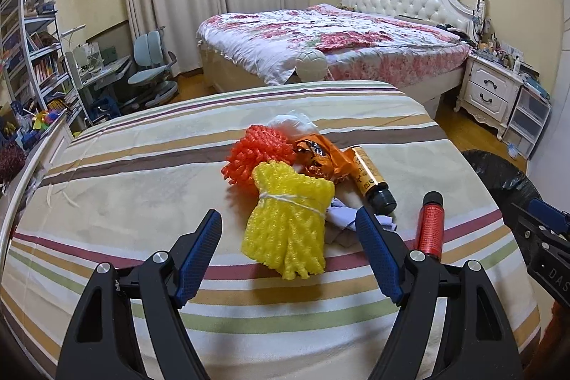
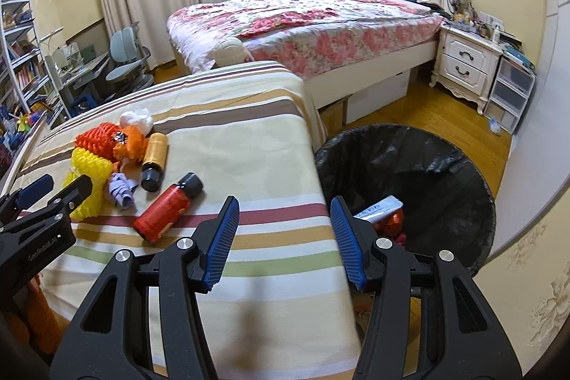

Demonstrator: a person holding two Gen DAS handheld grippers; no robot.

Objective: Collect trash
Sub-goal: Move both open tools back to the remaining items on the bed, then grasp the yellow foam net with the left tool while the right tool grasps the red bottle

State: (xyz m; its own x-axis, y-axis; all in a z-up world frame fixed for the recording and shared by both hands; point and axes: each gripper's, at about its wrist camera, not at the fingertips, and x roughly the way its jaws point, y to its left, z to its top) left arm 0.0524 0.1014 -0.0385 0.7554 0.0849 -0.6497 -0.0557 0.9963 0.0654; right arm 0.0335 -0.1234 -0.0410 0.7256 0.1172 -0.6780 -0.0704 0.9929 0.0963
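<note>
Trash sits in a little heap on the striped cloth-covered counter (image 1: 142, 166): a yellow foam fruit net tied with string (image 1: 288, 223), an orange foam fruit net (image 1: 254, 154), a crinkly orange wrapper (image 1: 317, 155), a white crumpled tissue (image 1: 290, 123), a gold bottle with a black cap (image 1: 372, 178), a red bottle with a black cap (image 2: 167, 207) and a scrap of purple paper (image 2: 123, 189). The round bin with a black bag (image 2: 409, 166) stands just beside the counter and already holds a white tube and something red, so I think the job is started but most is left. The left tongs (image 1: 288, 230) are spread wide around the yellow net, holding nothing. The right tongs (image 2: 283, 227) are spread too, empty, over the counter edge near the bin.
</note>
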